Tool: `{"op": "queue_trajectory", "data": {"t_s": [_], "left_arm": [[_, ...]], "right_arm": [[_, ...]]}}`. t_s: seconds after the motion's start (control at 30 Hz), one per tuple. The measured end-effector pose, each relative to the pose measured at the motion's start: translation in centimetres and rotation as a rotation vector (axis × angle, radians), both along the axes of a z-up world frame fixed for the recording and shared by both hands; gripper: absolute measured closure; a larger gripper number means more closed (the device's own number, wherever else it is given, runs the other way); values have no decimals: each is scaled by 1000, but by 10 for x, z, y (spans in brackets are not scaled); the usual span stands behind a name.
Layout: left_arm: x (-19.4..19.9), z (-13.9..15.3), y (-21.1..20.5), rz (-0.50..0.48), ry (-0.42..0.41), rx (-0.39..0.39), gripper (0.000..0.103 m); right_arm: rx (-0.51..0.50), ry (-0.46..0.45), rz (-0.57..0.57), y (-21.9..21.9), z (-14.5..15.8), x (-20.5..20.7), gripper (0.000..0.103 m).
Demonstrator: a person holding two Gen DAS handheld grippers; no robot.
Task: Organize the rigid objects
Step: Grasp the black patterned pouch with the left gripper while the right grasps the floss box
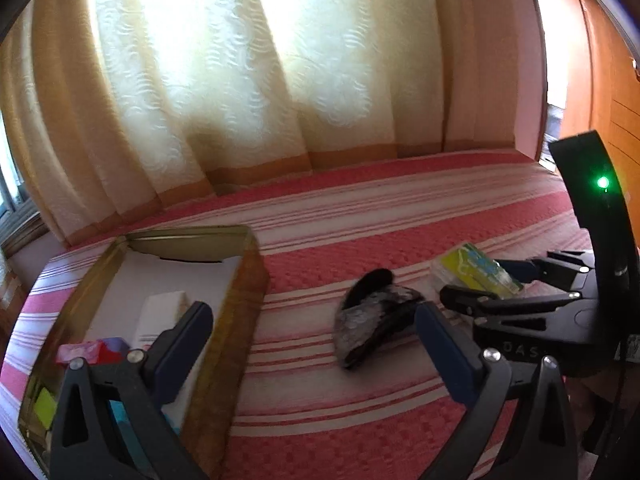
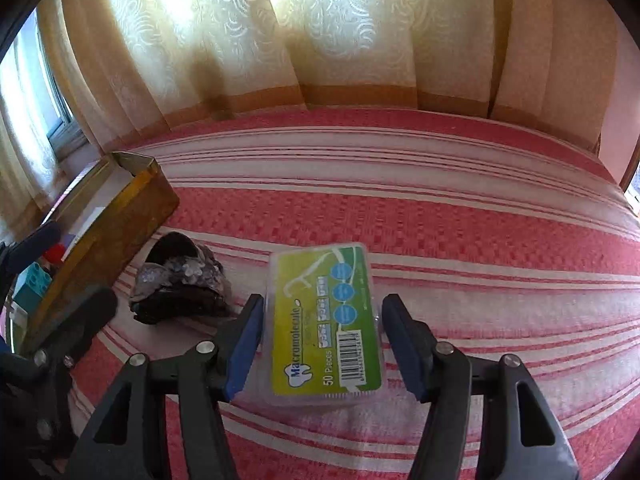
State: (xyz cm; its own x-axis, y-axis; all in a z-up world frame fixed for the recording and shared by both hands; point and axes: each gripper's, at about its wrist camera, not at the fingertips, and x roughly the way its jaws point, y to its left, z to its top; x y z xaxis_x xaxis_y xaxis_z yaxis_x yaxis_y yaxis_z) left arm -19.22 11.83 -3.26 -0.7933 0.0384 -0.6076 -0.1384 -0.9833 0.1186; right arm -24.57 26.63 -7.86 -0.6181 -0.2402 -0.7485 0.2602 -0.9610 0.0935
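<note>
Just floss box (image 2: pixel 326 322) btwn R hand-held gripper (image 2: pixel 322 346) pads

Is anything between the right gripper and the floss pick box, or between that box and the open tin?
Nothing blocks the right gripper: the floss pick box already lies between its open fingers, with a gap showing on the right. Toward the gold tin, the sequined black pouch lies on the striped bedspread, and the left gripper hovers near it.
</note>
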Motion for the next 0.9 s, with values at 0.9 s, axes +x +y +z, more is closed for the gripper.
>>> {"op": "queue_trajectory", "data": {"t_s": [0.9], "left_arm": [[-29,-22,30,-161,-147,4,41]], "right_arm": [[-36,91,-129,39,14,15,46]]}}
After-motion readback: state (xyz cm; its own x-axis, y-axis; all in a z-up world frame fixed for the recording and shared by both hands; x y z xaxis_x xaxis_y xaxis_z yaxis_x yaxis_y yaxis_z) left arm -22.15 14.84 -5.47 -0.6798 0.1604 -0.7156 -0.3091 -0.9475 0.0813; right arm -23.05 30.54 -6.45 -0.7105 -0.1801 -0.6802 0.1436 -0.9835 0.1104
